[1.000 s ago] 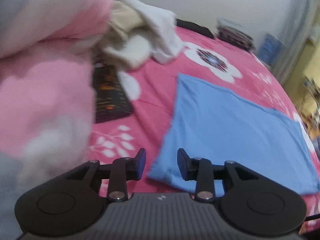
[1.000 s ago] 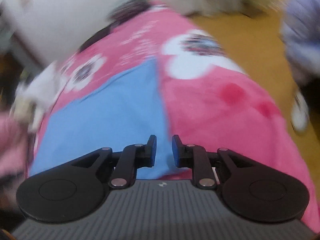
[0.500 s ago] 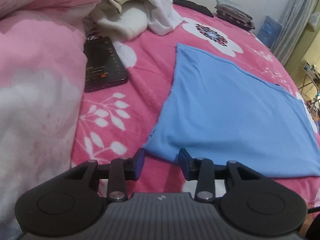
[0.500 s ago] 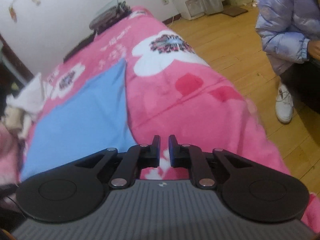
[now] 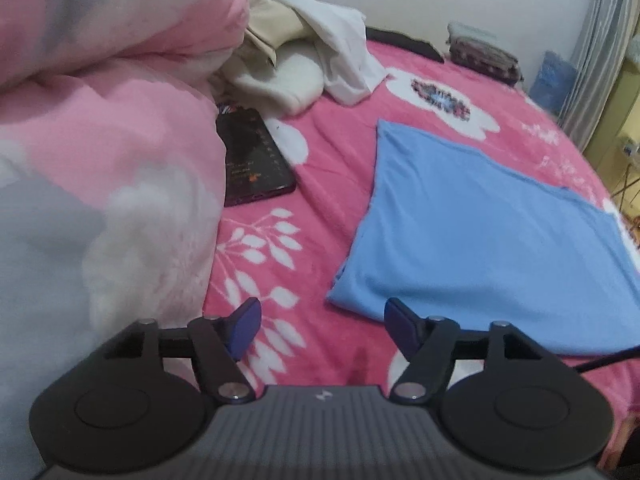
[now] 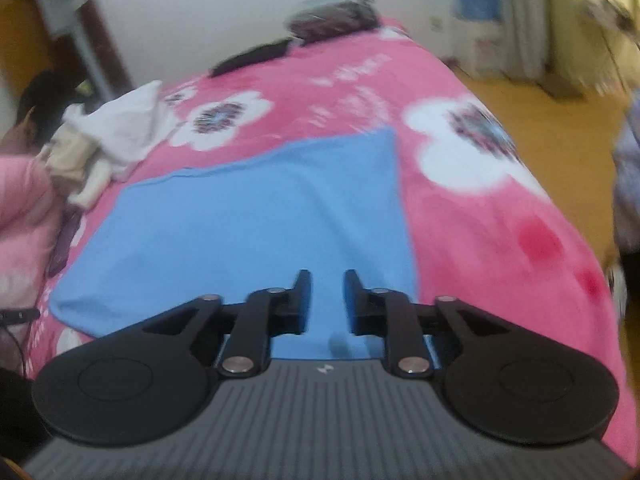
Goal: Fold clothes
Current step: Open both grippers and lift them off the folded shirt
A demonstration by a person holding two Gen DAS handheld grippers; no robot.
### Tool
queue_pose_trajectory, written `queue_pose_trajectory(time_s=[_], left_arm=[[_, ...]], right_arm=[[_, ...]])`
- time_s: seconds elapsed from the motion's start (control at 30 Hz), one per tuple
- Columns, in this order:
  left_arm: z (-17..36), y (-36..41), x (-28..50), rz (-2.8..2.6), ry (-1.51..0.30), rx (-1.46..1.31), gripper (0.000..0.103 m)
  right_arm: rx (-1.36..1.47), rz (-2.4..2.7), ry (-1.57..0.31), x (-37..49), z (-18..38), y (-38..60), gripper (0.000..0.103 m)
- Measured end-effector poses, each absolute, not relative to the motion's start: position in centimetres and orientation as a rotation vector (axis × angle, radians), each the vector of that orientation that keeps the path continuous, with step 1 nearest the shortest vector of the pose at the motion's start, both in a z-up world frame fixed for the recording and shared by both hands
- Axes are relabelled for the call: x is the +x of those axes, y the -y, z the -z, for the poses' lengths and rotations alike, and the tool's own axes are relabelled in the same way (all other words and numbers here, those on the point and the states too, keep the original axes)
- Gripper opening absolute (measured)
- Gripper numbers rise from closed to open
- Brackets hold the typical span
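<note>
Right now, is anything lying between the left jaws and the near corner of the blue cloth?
Nothing visible. Only bare pink bedspread lies between the open left gripper and the corner of the blue cloth. The dark phone lies off to the left, by the pink duvet.

A: The blue cloth (image 5: 476, 216) looks like smooth, matt knit, and the pink bedspread (image 5: 332, 184) is fuzzy fleece
B: The phone (image 5: 256, 160) is glossy; the left tongs (image 5: 322, 326) are matt black plastic, ribbed grey housing, shiny metal pins
</note>
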State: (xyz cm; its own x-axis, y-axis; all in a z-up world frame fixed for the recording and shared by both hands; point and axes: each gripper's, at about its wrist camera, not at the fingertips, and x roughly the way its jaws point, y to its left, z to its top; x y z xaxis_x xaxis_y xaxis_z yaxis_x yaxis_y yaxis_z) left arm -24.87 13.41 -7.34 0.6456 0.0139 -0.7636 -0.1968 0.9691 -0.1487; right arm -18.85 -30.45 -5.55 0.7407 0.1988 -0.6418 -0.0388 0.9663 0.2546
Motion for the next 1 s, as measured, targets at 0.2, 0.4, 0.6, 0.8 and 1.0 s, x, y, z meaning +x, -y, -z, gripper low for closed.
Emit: queue_pose_trajectory(time_s=[0.2,0.4,0.6,0.8,1.0], left_arm=[[6.3,-13.5,-24.7,-0.084,-0.838,-0.252,0.089],[5.7,-12.9,-25.1,-0.05,-0.789,-0.227,0.097],[5.8,-12.3,-26.0,-0.007,-0.775,-0.198,0.103],[6.6,-12.0,-26.7,0.037,-0.773,-0.208,0.103],[7.4,-11.5,-26.1,0.06,-0.798,-0.196,0.103]], right_arm=[[0.117,-0.255,-0.611,-15.7,0.7,26.4,0.049],[0.076,-0.376,-0.531,-12.5,-3.7,22.8,0.079],[-0.007,-0.462,-0.466,-11.6,-6.1,19.5,0.092],[0.002,-0.584,-0.513,-11.3,-5.5,17.3,0.1],[0.066,-0.592,-0.586,-12.1,-2.5,15.0,0.098]])
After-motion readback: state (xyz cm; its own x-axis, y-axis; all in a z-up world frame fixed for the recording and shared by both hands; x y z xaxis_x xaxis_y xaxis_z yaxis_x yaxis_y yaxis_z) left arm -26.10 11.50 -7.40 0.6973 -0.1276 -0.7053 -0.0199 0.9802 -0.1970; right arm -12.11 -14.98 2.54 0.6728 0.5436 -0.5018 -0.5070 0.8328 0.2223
